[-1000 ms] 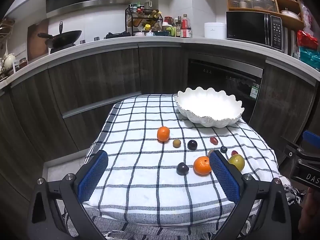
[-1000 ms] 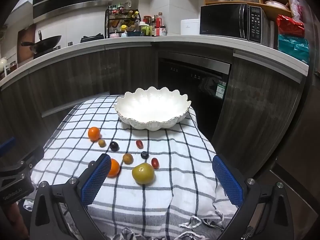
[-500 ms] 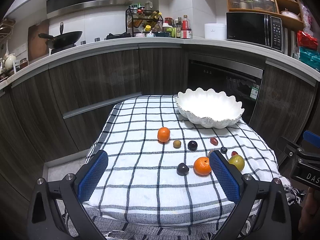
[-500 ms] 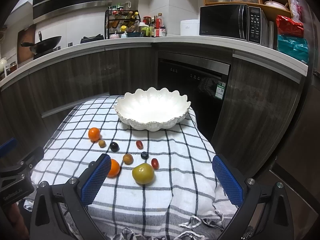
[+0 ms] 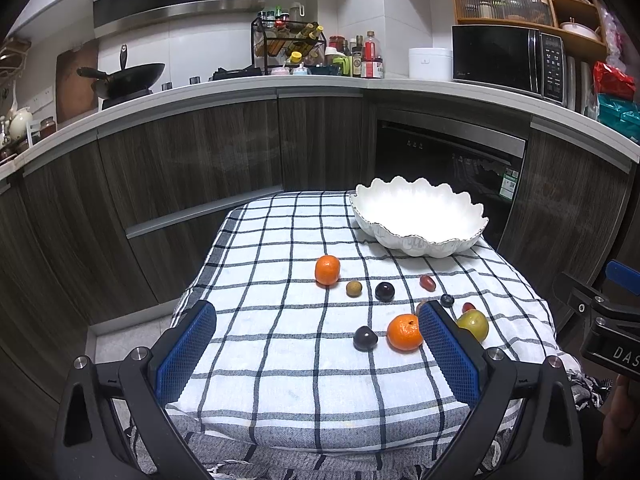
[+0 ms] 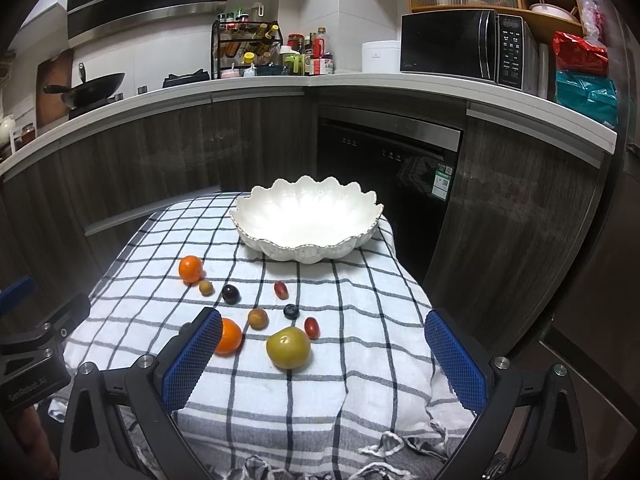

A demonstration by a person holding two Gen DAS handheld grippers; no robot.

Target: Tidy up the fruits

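A white scalloped bowl (image 5: 420,216) (image 6: 306,216) stands empty at the far right of a checked cloth (image 5: 280,320). Loose fruit lies in front of it: two oranges (image 5: 327,270) (image 5: 404,332), a green apple (image 6: 288,347) (image 5: 474,324), dark plums (image 5: 385,291) (image 5: 365,338), a blueberry (image 6: 291,311), red grapes (image 6: 281,289) (image 6: 311,327) and small brown fruits (image 6: 257,318) (image 5: 354,288). My left gripper (image 5: 316,348) hovers open over the near edge, short of the fruit. My right gripper (image 6: 320,356) is open too, with the apple ahead between its fingers, untouched.
The cloth covers a small table (image 6: 400,300) with drop-offs on all sides. Dark cabinets and a curved counter (image 5: 240,92) lie behind, carrying a wok (image 5: 124,76), bottles and a microwave (image 5: 508,60). A built-in dishwasher (image 6: 388,184) is behind the bowl.
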